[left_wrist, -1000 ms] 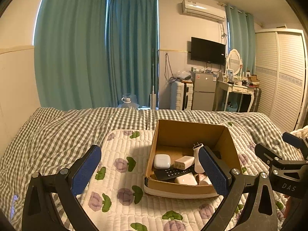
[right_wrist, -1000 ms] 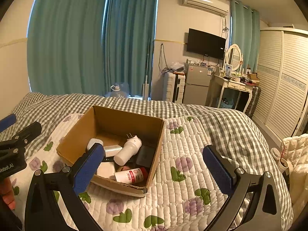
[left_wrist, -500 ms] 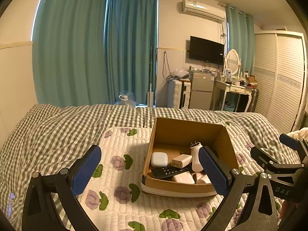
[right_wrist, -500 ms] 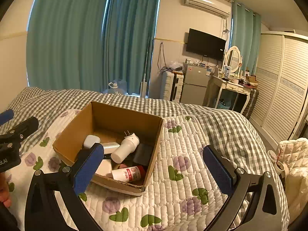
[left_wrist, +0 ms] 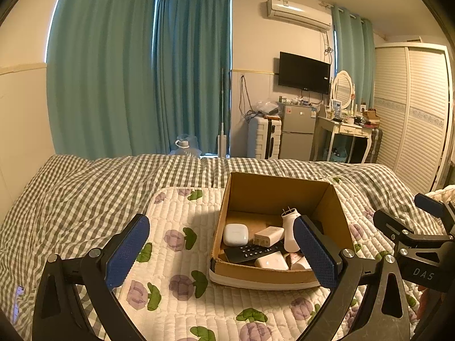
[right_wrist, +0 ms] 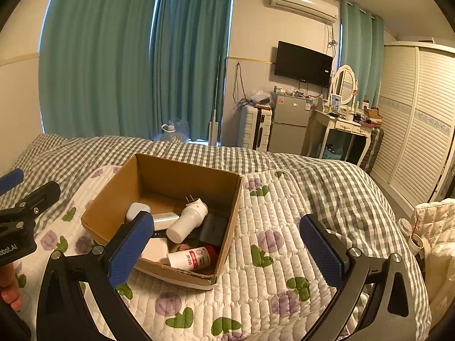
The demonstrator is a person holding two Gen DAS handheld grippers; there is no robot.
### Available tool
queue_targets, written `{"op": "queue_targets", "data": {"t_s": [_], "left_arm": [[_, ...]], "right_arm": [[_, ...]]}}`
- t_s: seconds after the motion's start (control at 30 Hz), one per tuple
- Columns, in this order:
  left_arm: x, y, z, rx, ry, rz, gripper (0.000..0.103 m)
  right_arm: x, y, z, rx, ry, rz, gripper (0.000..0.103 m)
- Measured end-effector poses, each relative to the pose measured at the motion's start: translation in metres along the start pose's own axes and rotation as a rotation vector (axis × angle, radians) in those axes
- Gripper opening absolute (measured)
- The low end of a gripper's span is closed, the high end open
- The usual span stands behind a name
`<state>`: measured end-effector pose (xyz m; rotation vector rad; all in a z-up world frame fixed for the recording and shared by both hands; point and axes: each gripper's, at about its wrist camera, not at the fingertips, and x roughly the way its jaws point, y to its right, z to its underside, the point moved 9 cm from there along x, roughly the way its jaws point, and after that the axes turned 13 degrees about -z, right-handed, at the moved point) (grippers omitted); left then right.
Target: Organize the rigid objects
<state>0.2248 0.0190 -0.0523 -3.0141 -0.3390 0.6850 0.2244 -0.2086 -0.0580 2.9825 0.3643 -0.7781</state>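
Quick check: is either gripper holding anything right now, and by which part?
Nothing is held. The left gripper and the right gripper are both open and empty, above the quilt, with the cardboard box ahead of them.

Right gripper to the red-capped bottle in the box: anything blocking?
Only the box's near wall. The right gripper hangs open above it; the bottle lies just behind that wall, top exposed, nothing on it.
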Motion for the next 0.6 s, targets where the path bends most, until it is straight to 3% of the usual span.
{"op": "queue_targets", "data": {"t_s": [0.6], "left_arm": [[-0.0021, 0.0006, -0.0001, 0.005, 0.001, 0.007, 0.103]], "right_arm": [[0.0019, 0.0004, 0.0023, -0.001, -0.009, 0.004, 0.103]]}}
